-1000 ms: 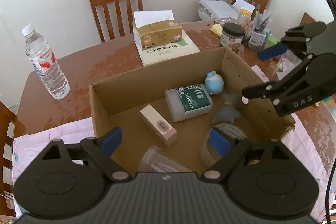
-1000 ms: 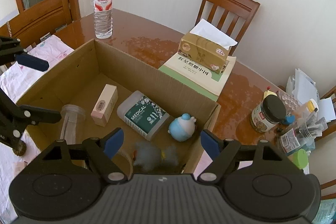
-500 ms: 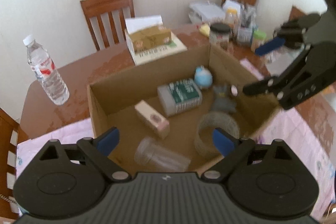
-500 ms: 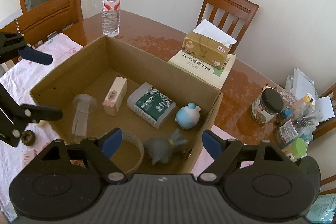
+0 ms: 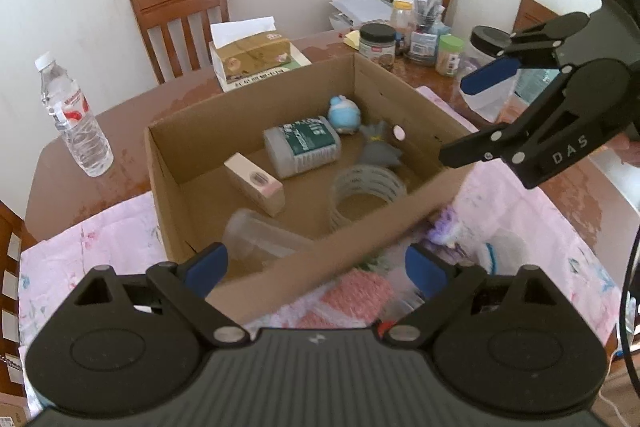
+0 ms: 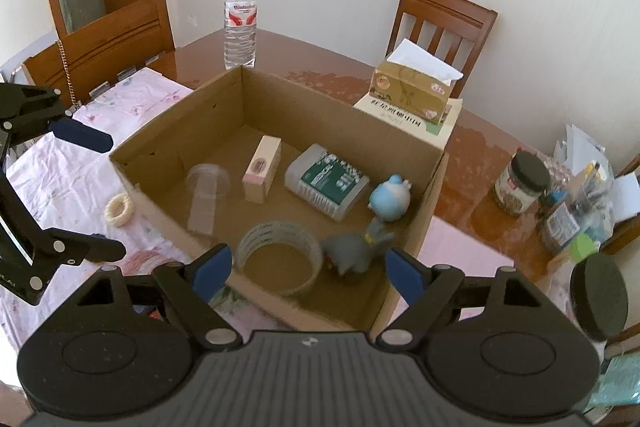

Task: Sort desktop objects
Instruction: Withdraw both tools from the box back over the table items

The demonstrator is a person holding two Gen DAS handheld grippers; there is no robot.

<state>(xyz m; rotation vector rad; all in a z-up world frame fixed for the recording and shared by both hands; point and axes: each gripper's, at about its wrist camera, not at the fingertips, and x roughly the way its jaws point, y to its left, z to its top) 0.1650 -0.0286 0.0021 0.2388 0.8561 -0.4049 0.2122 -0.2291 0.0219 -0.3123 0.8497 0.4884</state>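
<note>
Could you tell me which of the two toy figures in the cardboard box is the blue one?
The round blue toy beside the green-labelled medical bottle; the other, the grey toy, lies nearer the tape roll.

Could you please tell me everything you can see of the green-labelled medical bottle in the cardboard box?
The medical bottle is a squat, grey, translucent plastic container with a dark green label printed in white, including the word MEDICAL. It lies on its side on the floor of the cardboard box, toward the far wall. A pink-and-cream carton lies beside it, and a round blue toy lies at its other end. Neither appears to touch it. No gripper holds it.
</note>
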